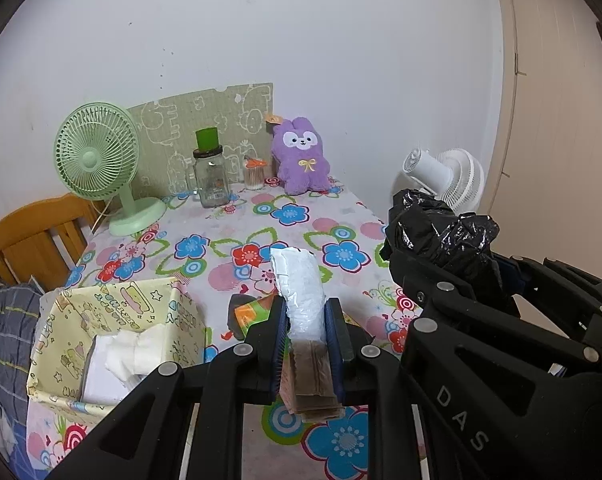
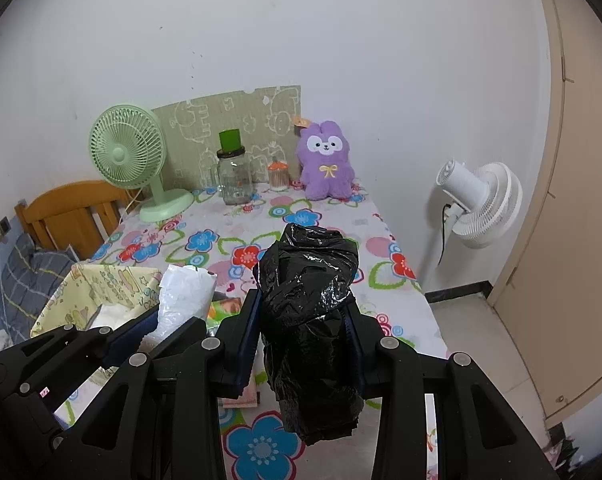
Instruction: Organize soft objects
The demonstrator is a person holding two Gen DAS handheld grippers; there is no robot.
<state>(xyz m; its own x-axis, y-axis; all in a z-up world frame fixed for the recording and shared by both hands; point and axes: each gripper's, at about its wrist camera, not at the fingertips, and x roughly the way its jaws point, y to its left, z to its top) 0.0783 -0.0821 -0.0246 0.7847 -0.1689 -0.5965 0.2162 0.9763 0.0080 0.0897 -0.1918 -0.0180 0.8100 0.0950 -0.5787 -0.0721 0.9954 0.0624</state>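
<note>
A table [image 1: 261,220] under a flowered cloth runs back to a white wall, and a patterned green board [image 1: 205,120] leans against that wall along the table's far edge. At the far left corner stands a pale green desk fan [image 1: 97,160]; a white fan [image 2: 481,204] stands on the floor off the table's right edge. Near the front left corner sits a yellow patterned box [image 1: 113,332], open at the top, with white tissue [image 1: 129,356] lying inside it. A purple plush rabbit [image 1: 301,156] sits upright at the far edge, its back toward the board, and to its left stand a small lidded pot [image 1: 255,174] and then a glass jar [image 1: 209,178] with a green cup [image 1: 207,138] on its lid. The right gripper [image 2: 307,344] is closed on a crumpled black plastic bag [image 2: 309,312], held above the table's front right part, the bag bulging out past both ends of the jaws. The left gripper [image 1: 305,344] is closed on a white plastic packet [image 1: 301,292] with a brown band at its near end, held above the front middle of the table, just right of the box. A small orange and green packet [image 1: 247,314] lies on the cloth just beside the left finger.
</note>
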